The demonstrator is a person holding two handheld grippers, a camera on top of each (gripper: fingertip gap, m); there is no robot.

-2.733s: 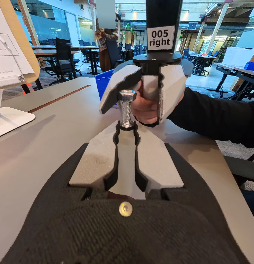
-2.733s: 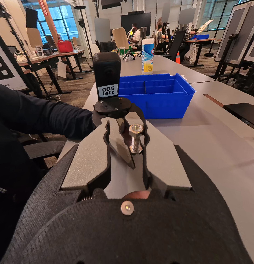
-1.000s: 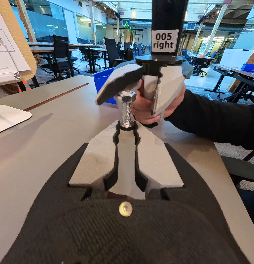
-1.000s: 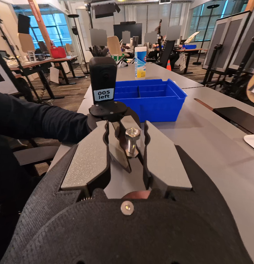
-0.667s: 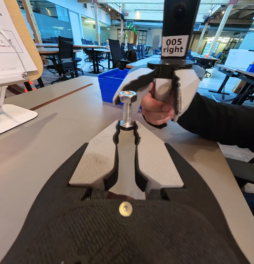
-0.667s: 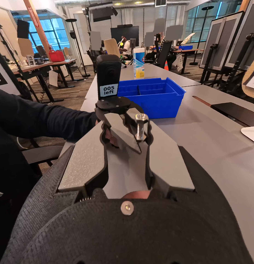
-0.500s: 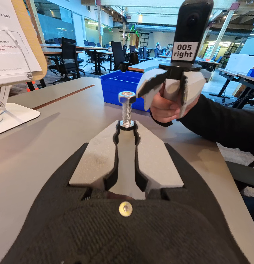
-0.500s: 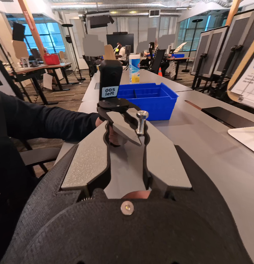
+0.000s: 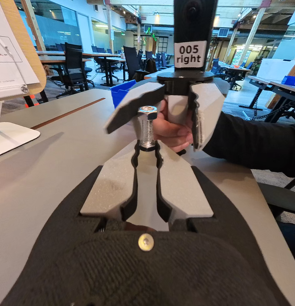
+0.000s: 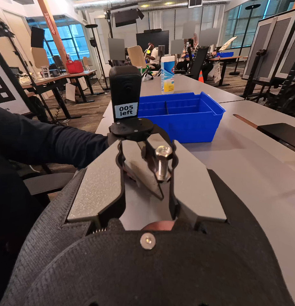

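A silver hex bolt (image 9: 147,125) stands upright, head up, with a nut on its lower end. My left gripper (image 9: 146,149) is shut on that lower end at the nut and holds the bolt above the grey table (image 9: 44,165). My right gripper (image 10: 146,147) faces it and is open. The bolt head (image 10: 163,152) sits between its fingers, close against the right one (image 10: 190,182). In the left wrist view the right gripper (image 9: 154,137) shows behind the bolt, held by a hand (image 9: 173,130). The left gripper also shows in the right wrist view (image 10: 158,182).
A blue divided bin (image 10: 185,125) stands on the table behind the grippers, with a wipes canister (image 10: 167,74) beyond it. A sign stand with a white base (image 9: 12,137) is at the left. A black pad (image 10: 282,132) lies at the right. Desks, chairs and people fill the room behind. About 6 cm separates my left fingertips from my right.
Half a second ago the right gripper was drawn back, away from the bolt. It has come back in, open, with the bolt head between its fingers. The left gripper keeps its hold.
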